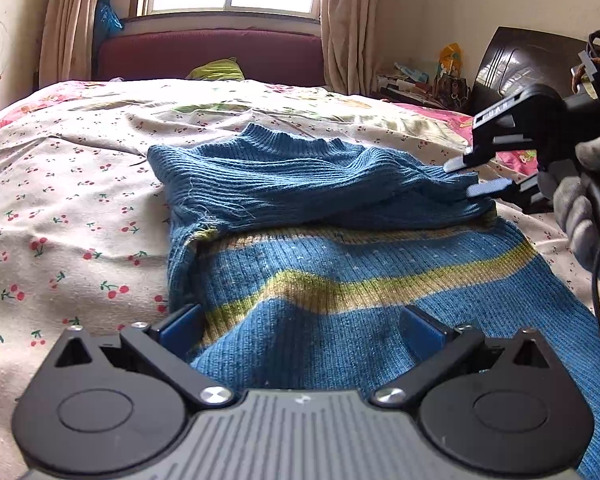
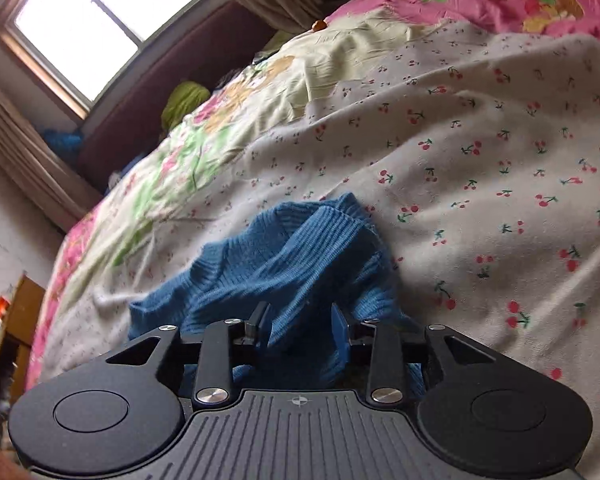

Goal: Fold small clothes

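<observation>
Now the blue sweater [image 1: 340, 264] lies flat on the cherry-print sheet [image 1: 80, 208], with its sleeve [image 1: 300, 184] folded across the chest. The right gripper [image 1: 462, 178] is at the sleeve's end, jaws a little apart with the knit between them, not pinched. The left gripper [image 1: 300, 328] is spread wide over the hem. I think the sleeve should be laid flat before pulling away, so no thread catches.
</observation>
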Action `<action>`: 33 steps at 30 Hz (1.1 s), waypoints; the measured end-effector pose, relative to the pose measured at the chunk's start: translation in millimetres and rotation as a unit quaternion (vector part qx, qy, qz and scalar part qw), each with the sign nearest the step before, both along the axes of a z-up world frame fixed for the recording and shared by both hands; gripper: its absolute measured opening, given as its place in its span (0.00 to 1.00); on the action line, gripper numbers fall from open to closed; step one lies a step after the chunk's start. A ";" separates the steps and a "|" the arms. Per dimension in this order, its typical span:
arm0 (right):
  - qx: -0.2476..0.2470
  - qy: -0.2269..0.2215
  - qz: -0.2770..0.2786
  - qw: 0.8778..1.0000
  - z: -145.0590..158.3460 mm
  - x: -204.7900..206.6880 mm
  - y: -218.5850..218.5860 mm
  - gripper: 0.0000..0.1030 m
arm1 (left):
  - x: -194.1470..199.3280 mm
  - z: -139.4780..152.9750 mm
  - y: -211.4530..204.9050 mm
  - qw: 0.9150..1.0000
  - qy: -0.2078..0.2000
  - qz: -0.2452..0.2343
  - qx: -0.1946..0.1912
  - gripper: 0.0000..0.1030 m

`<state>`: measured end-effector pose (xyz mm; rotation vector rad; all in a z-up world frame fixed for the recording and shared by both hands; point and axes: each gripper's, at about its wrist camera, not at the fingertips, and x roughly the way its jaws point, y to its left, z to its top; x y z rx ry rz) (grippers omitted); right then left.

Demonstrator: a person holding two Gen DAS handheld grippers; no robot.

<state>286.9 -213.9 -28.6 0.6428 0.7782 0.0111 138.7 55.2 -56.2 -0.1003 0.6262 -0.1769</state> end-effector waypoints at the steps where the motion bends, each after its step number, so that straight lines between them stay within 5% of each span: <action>1: 0.000 -0.003 -0.001 1.000 -0.6 2.1 0.3 0.35 | 0.2 -0.4 -0.5 1.000 0.000 0.000 0.001 1.00; 3: -0.004 0.005 -0.006 1.000 -4.9 8.7 1.8 0.37 | 0.2 -1.2 -1.2 1.000 0.000 -0.001 0.004 1.00; 5: 0.012 0.017 -0.005 1.000 -9.7 13.6 0.7 0.11 | 0.3 -1.4 -1.3 1.000 0.000 -0.001 0.004 1.00; 6: 0.018 0.019 -0.007 1.000 -8.7 13.9 -0.8 0.07 | -0.1 -1.1 -1.0 1.000 0.000 -0.001 0.003 1.00; 10: -0.008 -0.045 -0.009 0.999 14.9 1.3 -7.3 0.07 | -0.5 -0.8 -0.4 1.000 -0.001 -0.001 0.002 1.00; 15: -0.093 0.030 0.038 0.994 0.4 13.5 3.6 0.14 | -0.6 -1.7 0.2 1.000 0.000 -0.004 0.006 1.00; 19: -0.088 0.000 0.039 0.995 20.9 -16.9 -5.8 0.25 | -6.5 5.1 -0.1 1.000 0.012 -0.007 0.027 1.00; 22: -0.117 -0.006 0.068 0.991 27.4 -36.4 -10.0 0.33 | -14.3 3.6 2.2 0.995 0.028 0.031 0.094 1.00; 30: -0.190 -0.033 0.104 0.976 25.7 -33.2 -2.5 0.32 | -28.8 9.1 35.3 0.987 0.054 0.118 0.094 1.00; 33: -0.222 -0.071 0.111 0.966 30.7 -26.4 6.1 0.33 | -33.0 23.6 34.1 0.987 0.010 0.127 0.099 1.00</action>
